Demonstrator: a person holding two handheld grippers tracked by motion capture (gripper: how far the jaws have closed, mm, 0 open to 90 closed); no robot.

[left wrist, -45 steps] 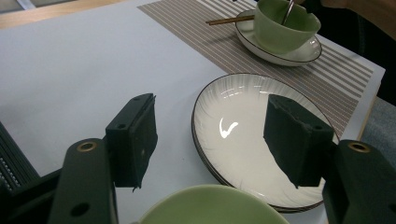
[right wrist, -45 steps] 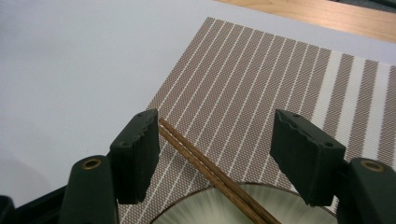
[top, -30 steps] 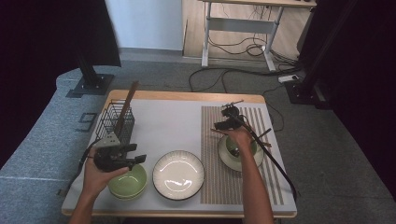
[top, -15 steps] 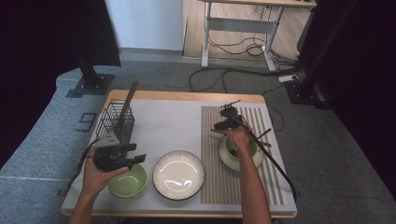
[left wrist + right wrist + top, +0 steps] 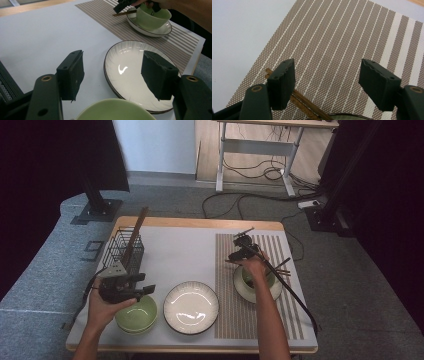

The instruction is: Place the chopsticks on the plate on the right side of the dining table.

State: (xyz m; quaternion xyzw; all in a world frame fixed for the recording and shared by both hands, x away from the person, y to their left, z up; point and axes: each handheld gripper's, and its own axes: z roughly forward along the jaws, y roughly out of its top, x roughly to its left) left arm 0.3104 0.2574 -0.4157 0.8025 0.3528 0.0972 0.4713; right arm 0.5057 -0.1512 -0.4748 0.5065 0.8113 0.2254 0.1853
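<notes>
While my left gripper (image 5: 113,75) hangs wide above the green bowl (image 5: 136,314) and my right gripper (image 5: 327,82) gapes empty, it could knock the chopsticks (image 5: 297,100) off the saucer (image 5: 258,287).

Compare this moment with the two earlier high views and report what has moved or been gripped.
Nothing has visibly changed. The left claw still hovers open over the green bowl, and the right claw stays open above the small green bowl on its saucer, with the chopsticks lying beneath it. The white plate and the wire basket sit where they were.
</notes>
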